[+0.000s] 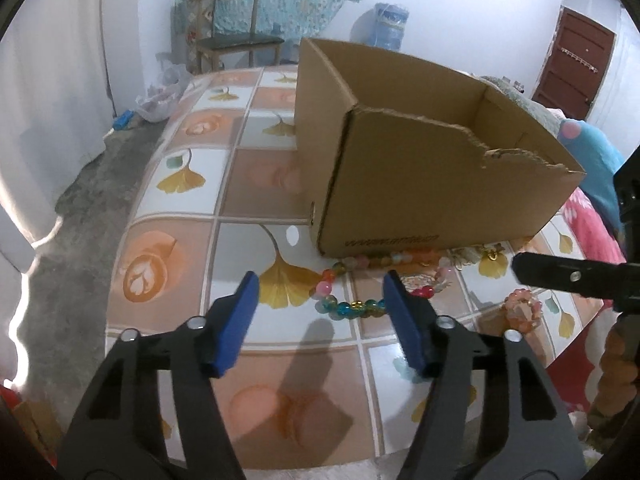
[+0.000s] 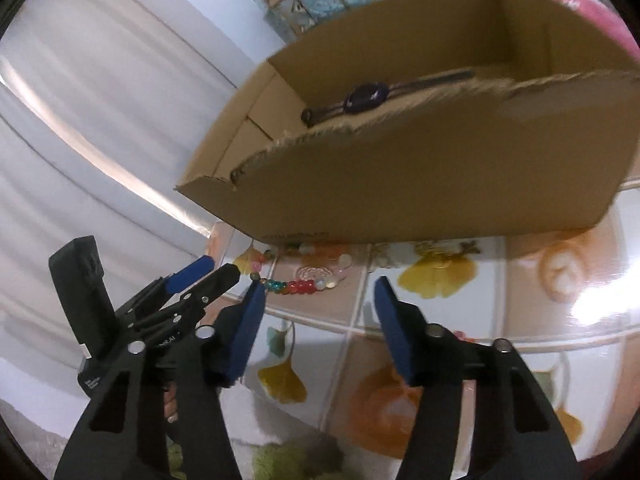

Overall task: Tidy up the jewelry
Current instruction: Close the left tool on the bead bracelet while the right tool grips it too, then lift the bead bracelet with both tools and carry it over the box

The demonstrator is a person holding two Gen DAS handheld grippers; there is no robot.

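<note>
**Glass-look bead strand, loose, awaiting boxing**

Item: bead strand [image 1: 362, 280], round glossy beads in orange, pink, blue, yellow and red, strung in a loop. It lies flat on the table [image 1: 168, 240], just in front of the box [image 1: 420, 184]; its far side runs along the box's base and may touch it.

Handling, as judged: light and fully limp, so it will sag and swing from any single hold. Beads look hard and smooth, likely to slip or roll between flat pads. Possibly glass, so chipping is a risk if dropped. Best hold: across the near run of beads, pads closing on the cord line between two beads or squarely on one bead, well clear of the box wall.

Other stock: a smaller peach-pink bracelet [image 1: 522, 306] sits to the right on the table. A dark piece with an oval stone [image 2: 366, 98] lies inside the box, shape otherwise unclear.

Claws: left gripper [image 1: 320, 300] stands part open with nothing between the pads, its right pad just beside the strand's near edge. Right gripper [image 2: 318, 300] is likewise part open and empty, hanging above the table short of the strand.

Markings: a printed line low on the box's front face, too blurred to read. Small white lettering on the left gripper's body in the right view, also illegible. No brands made out.
</note>
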